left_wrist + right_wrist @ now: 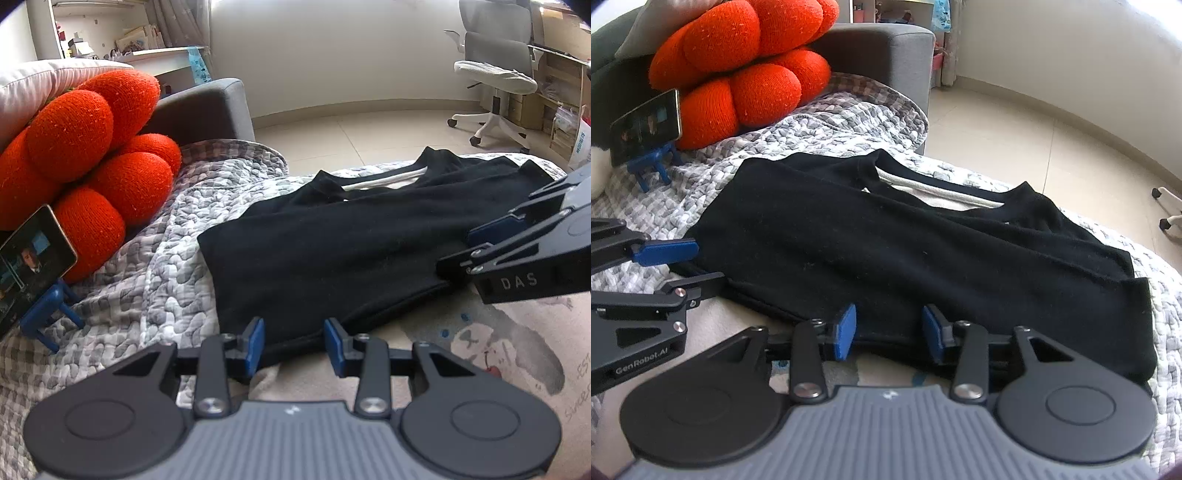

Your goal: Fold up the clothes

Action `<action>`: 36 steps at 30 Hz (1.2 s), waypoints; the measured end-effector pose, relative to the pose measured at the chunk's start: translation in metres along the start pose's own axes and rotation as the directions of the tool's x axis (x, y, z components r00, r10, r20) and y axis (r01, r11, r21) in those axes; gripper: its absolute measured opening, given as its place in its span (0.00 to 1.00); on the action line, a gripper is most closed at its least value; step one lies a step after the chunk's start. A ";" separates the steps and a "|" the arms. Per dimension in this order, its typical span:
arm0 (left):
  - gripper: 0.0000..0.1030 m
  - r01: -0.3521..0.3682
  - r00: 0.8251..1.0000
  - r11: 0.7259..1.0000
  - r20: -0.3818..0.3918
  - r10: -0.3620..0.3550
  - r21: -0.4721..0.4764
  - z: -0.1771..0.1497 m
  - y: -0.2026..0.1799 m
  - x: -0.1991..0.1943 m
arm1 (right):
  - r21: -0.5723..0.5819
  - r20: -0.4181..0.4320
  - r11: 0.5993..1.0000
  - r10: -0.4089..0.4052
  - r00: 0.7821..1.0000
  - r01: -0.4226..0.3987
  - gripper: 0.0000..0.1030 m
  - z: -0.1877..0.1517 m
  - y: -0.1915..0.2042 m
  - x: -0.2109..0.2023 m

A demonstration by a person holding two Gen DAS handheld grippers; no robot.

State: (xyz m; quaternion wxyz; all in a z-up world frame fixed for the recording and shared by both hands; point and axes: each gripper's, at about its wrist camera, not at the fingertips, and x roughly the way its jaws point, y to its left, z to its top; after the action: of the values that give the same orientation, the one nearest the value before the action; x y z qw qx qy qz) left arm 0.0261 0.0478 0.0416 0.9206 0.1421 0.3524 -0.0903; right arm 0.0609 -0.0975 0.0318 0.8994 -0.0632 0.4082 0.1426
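Observation:
A black garment (332,251) lies spread on the grey patterned blanket (155,251), partly folded lengthwise, with a white inner collar band (384,181) showing at its far end. My left gripper (294,343) is open at the garment's near hem, its blue pads on either side of the edge. My right gripper (889,330) is open too, at the same near hem further right. The right gripper also shows in the left wrist view (476,251), and the left gripper in the right wrist view (690,264). The garment also shows in the right wrist view (905,251).
A red knotted cushion (92,155) sits at the left against a grey sofa arm (207,107). A phone (29,258) on a blue stand (48,310) leans beside it. A white office chair (495,77) stands on the tiled floor beyond. A printed cloth (498,350) lies under the grippers.

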 end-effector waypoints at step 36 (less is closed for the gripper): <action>0.39 0.038 0.999 0.998 -0.009 -0.038 -0.047 0.001 0.004 0.002 | 0.332 -0.093 0.924 -0.167 0.982 0.189 0.45 -0.021 -0.107 -0.040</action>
State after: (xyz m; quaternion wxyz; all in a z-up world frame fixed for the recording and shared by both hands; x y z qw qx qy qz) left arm 0.0288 0.0510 0.0416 0.9200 0.1140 0.3618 -0.0988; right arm 0.0536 -0.2121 0.0481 0.8928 0.0515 0.4473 -0.0142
